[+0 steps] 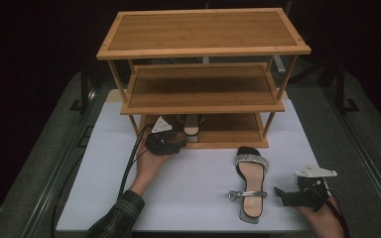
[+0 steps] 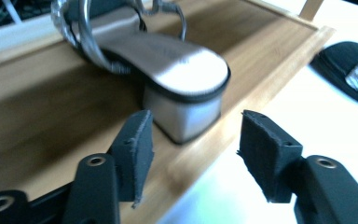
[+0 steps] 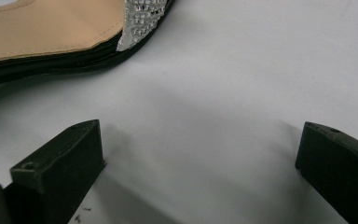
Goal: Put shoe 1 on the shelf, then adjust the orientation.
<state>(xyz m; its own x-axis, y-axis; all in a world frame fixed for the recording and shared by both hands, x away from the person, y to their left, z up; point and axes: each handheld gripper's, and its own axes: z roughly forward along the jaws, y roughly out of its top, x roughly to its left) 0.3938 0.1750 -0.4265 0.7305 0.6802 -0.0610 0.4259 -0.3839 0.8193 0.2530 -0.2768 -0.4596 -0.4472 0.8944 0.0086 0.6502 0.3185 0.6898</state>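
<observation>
- Your left hand [image 1: 149, 163] reaches forward from the bottom of the high view, forearm in a plaid sleeve [image 1: 116, 218] angled up and to the right, palm cupped under the gripper's body.
- Your left gripper [image 1: 184, 141] points to the right and a little away from you, with its grey plate on top and its cable trailing back along your forearm.
- In the left gripper view its jaws stand apart, the pads [image 2: 137, 149] pressing on nothing.
- Your right hand [image 1: 322, 218] sits low at the near right edge of the high view.
- Your right gripper [image 1: 280, 194] points left.
- In the right gripper view its jaws stand wide apart with nothing between the pads [image 3: 70, 158].
</observation>
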